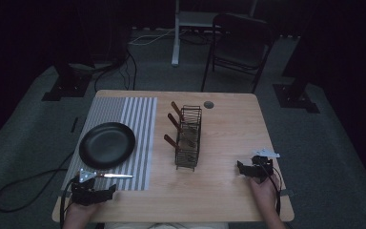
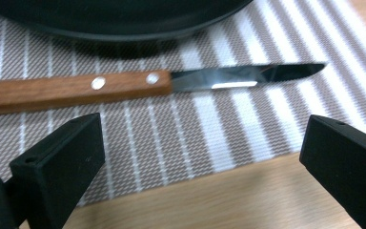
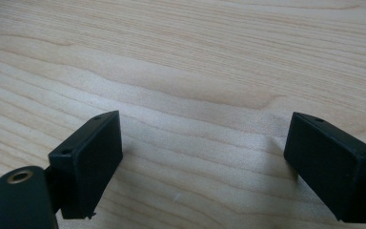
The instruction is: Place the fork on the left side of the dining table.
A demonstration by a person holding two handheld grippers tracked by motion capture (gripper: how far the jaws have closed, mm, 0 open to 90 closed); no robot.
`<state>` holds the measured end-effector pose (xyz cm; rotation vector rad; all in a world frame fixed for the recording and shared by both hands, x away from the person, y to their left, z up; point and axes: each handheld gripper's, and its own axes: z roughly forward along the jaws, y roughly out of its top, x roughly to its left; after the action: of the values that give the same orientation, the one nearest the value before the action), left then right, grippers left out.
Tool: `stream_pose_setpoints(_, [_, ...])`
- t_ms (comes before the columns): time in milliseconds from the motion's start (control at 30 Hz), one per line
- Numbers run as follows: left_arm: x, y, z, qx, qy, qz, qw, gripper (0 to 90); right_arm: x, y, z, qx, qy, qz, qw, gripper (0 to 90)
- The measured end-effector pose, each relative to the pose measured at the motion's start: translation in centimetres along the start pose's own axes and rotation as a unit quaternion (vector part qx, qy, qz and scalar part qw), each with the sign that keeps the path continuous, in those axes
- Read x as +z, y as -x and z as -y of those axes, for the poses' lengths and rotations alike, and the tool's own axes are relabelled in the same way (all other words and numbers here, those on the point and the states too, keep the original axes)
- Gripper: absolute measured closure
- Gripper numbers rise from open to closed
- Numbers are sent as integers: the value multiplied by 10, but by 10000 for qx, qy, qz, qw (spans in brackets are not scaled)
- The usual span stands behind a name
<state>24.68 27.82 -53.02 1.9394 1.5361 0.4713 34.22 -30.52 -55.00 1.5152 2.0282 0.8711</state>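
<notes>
A knife (image 2: 147, 82) with a wooden handle and a steel blade lies flat on the striped placemat (image 2: 181, 143), just below the black plate (image 2: 114, 19). In the high view the knife (image 1: 116, 176) rests at the mat's near edge, blade to the right. My left gripper (image 2: 200, 157) is open just short of the knife, nothing between its jaws; it sits at the table's near left (image 1: 94, 194). My right gripper (image 3: 205, 162) is open over bare wood at the near right (image 1: 252, 170).
A wire caddy (image 1: 189, 138) stands mid-table with three wooden-handled utensils (image 1: 174, 122) sticking out to its left. The black plate (image 1: 107, 144) sits on the placemat (image 1: 124, 119). A cable hole (image 1: 208, 104) is near the far edge. A chair (image 1: 240, 45) stands beyond the table.
</notes>
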Motion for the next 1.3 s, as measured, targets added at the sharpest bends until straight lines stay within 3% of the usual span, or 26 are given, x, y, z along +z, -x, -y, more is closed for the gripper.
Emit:
stream_pose_setpoints(300, [-4, 14, -13, 107, 190, 412, 9989, 14, 0, 0, 0, 2, 0, 1, 10000, 123])
stream_pose_setpoints(467, [-7, 23, -24, 303, 229, 457, 9982, 14, 0, 0, 0, 2, 2, -1, 10000, 123])
stream_pose_setpoints(733, [-12, 40, -40, 511, 415, 785, 9947, 30, 0, 0, 0, 4, 3, 2, 10000, 125])
stream_pose_setpoints(867, [-10, 47, -49, 614, 463, 815, 9937, 33, 0, 0, 0, 5, 5, 4, 10000, 126])
stream_pose_setpoints(1000, [-9, 54, -58, 716, 479, 1010, 9911, 33, 0, 0, 0, 4, 5, 5, 10000, 126])
stream_pose_setpoints(1133, [-8, 65, -66, 884, 548, 1015, 9894, 33, 0, 0, 0, 7, 4, 4, 10000, 126])
stream_pose_setpoints(1167, [-7, 67, -68, 926, 517, 1098, 9883, 33, 0, 0, 0, 6, 4, 5, 10000, 125])
stream_pose_setpoints(1300, [-2, 71, -74, 840, 535, 1259, 9870, 33, 0, 0, 0, 1, 1, 5, 10000, 126])
